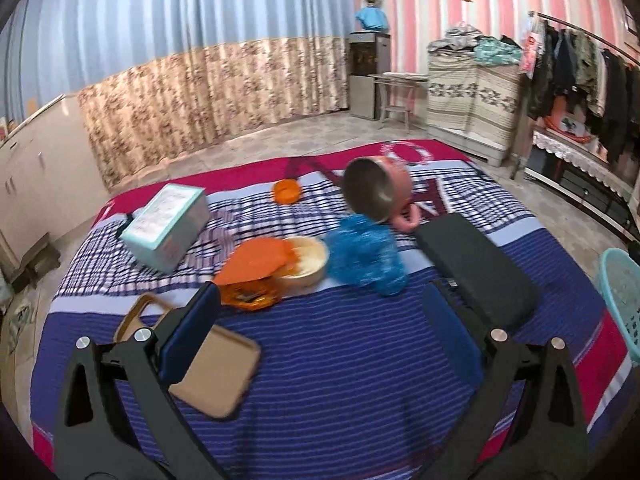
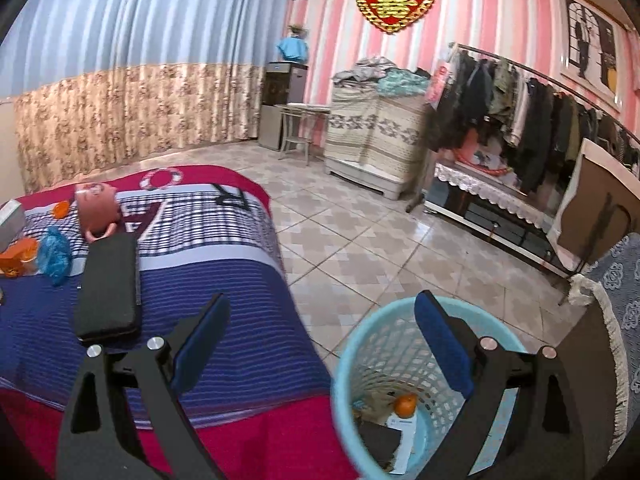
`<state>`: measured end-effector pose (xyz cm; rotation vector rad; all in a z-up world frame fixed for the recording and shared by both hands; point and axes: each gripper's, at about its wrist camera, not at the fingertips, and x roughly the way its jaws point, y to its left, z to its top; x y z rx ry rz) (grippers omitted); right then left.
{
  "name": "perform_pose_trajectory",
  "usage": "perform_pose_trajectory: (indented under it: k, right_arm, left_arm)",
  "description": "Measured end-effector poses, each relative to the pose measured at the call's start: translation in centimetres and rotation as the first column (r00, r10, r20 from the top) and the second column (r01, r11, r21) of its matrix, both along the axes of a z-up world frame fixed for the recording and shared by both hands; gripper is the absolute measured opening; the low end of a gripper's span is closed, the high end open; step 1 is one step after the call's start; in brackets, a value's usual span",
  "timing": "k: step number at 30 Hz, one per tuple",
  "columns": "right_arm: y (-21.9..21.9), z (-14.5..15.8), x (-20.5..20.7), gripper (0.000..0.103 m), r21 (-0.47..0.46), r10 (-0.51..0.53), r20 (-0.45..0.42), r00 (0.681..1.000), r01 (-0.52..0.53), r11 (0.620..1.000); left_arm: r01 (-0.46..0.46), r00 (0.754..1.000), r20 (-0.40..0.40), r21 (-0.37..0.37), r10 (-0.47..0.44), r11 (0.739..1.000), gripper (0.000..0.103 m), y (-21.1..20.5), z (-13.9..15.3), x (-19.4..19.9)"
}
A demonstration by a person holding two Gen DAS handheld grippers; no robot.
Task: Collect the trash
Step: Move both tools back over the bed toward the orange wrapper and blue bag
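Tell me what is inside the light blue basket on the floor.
The light blue basket holds an orange fruit, some white paper and a dark flat item. The right gripper, jaws open, blocks part of the bottom, so anything there cannot be seen.

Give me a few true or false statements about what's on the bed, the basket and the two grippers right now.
1. Both hand-held grippers, left and right, are open and empty. True.
2. The basket sits on the bed. False: it stands on the floor beside the bed.
3. An orange lies in the basket. True.
4. The blue bag is already in the basket. False: it lies on the bed.
5. The pink pot stands upright. False: it is tipped on its side.
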<state>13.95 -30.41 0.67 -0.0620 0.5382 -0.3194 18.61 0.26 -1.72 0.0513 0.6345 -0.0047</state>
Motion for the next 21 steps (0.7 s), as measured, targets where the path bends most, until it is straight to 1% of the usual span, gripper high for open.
perform_pose_trajectory:
  k: [3,11,21]
  right_arm:
    - [1.0,0.0,0.1,0.092,0.015,0.024,0.002,1.000,-0.024,1.000]
    - [3.4,-0.3,0.4,0.092,0.016,0.072,-0.002,0.997,-0.072,0.997]
    - [5.3,-0.8,0.8,0.092,0.022,0.119,-0.018,0.993,-0.119,0.993]
  left_arm:
    - [-0.026,1.000,-0.006,-0.007,0.026,1.000,0.097,1.8,-0.4,-0.1]
    - [-0.070,0.997,-0.019,-0.024,0.069,0.997,0.097,4.6,-1.0,0.0]
    - [-0.095,0.995,-0.045,-0.052,0.093,0.994,0.097,6.4,-2.0,0.3]
